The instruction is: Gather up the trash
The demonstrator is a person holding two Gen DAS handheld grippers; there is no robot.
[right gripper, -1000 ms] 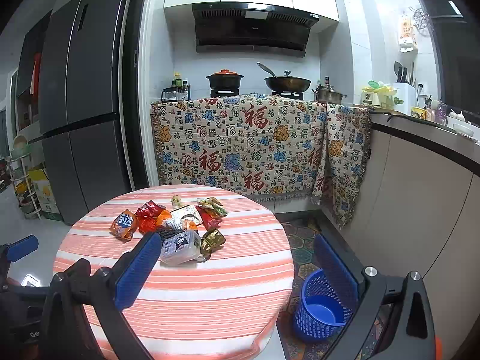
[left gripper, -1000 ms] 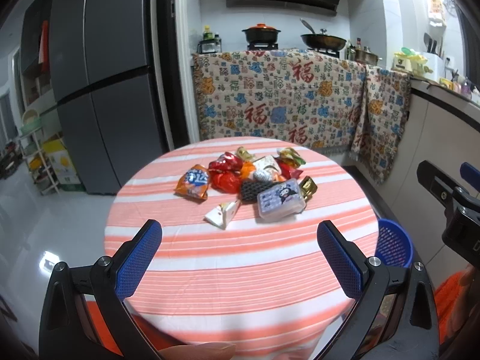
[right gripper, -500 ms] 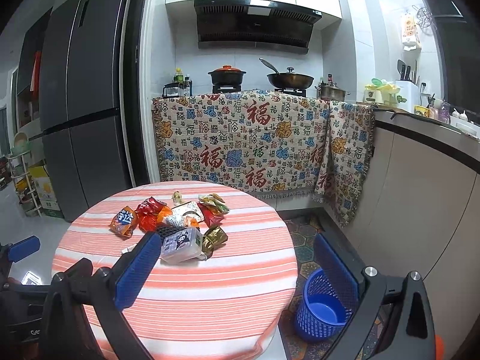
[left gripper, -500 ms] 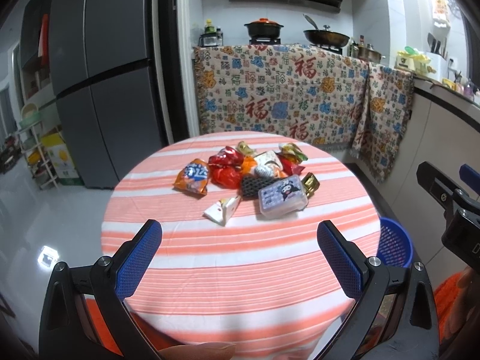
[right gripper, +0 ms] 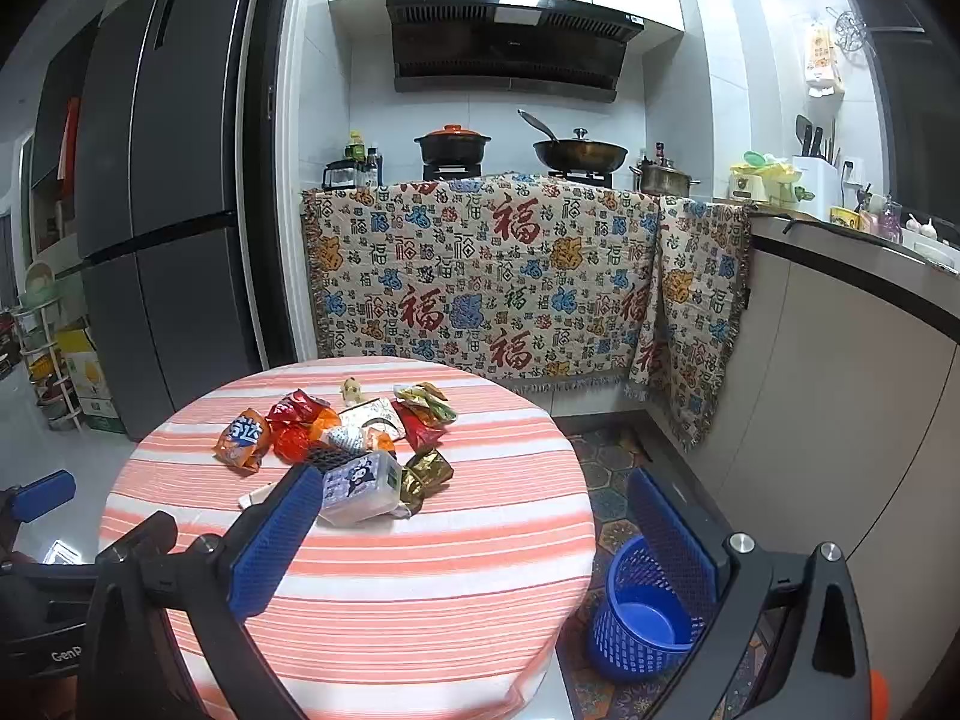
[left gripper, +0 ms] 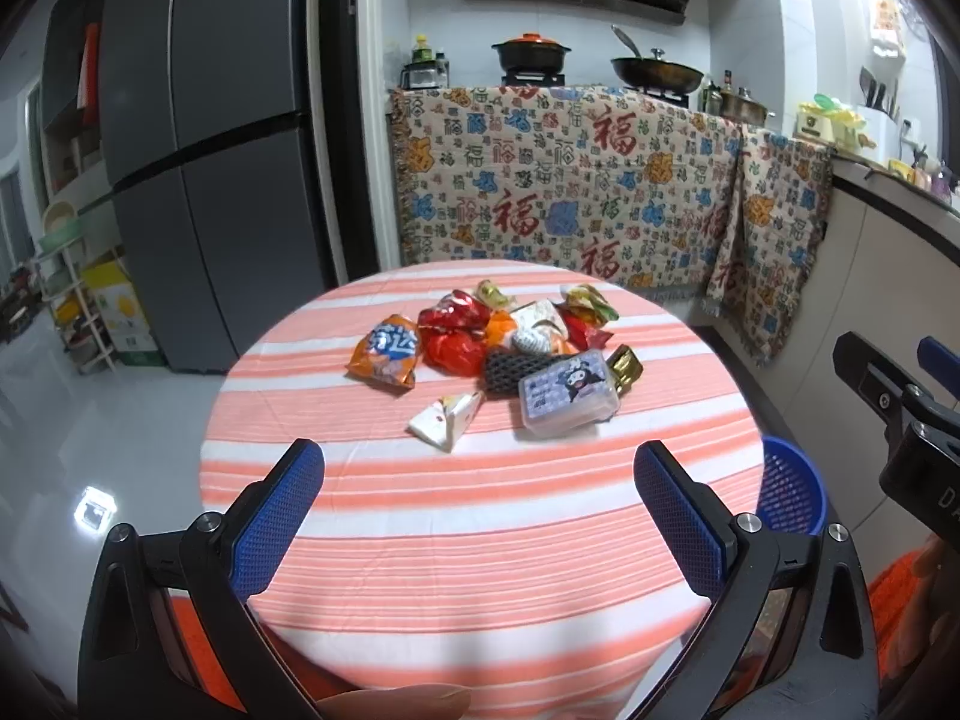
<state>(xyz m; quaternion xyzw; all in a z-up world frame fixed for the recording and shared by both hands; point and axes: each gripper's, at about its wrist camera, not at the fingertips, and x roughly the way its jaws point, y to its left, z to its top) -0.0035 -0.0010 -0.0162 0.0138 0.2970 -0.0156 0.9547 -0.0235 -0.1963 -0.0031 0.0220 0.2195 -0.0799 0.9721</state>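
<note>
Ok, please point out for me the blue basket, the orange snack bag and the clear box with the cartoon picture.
blue basket (right gripper: 645, 624), right wrist view, on its inner floor.
orange snack bag (left gripper: 387, 354), left wrist view, on the middle of its printed front.
clear box (left gripper: 567, 399), left wrist view, on its cartoon lid.

Wrappers (left gripper: 498, 348) heaped — table (left gripper: 480, 540) centre
</note>
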